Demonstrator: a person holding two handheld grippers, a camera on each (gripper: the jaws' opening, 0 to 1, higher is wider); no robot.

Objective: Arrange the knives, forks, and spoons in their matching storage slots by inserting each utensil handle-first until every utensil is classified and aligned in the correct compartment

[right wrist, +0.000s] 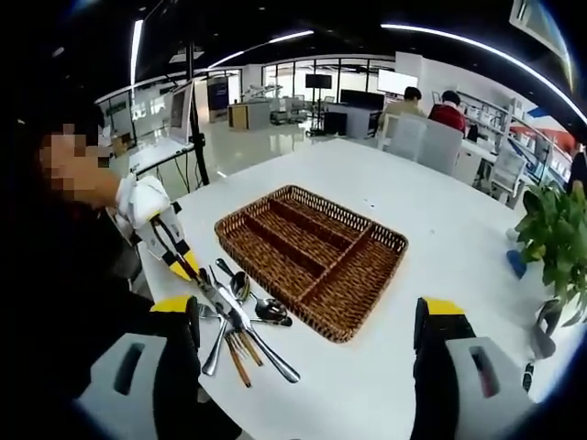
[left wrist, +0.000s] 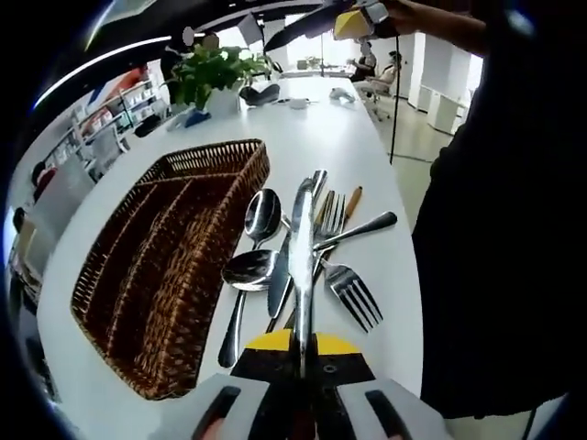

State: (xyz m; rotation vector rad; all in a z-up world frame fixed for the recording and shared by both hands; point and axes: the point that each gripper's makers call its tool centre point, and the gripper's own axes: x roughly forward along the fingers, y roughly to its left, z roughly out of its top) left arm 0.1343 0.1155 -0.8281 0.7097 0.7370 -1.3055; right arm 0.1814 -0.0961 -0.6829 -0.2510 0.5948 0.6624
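A table knife (left wrist: 301, 247) points straight ahead with my left gripper (left wrist: 301, 345) shut on its handle end, just over the utensil pile. Under it on the white table lie two spoons (left wrist: 260, 216), forks (left wrist: 352, 293) and another handle (left wrist: 367, 225), loosely crossed. The brown wicker tray (left wrist: 165, 266) with long slots sits left of the pile and looks bare. In the right gripper view my right gripper (right wrist: 307, 313) stands wide open above the table, in front of the tray (right wrist: 312, 252). At the left of that view, the left gripper (right wrist: 188, 268) grips the knife (right wrist: 220, 302) over the pile (right wrist: 248, 335).
A potted plant (left wrist: 215, 71) and small items stand at the table's far end. The table's edge (left wrist: 404, 275) runs close to the right of the pile, beside the person's dark clothing. The right gripper (left wrist: 353, 20) hangs high above. People sit at desks (right wrist: 431, 110) behind.
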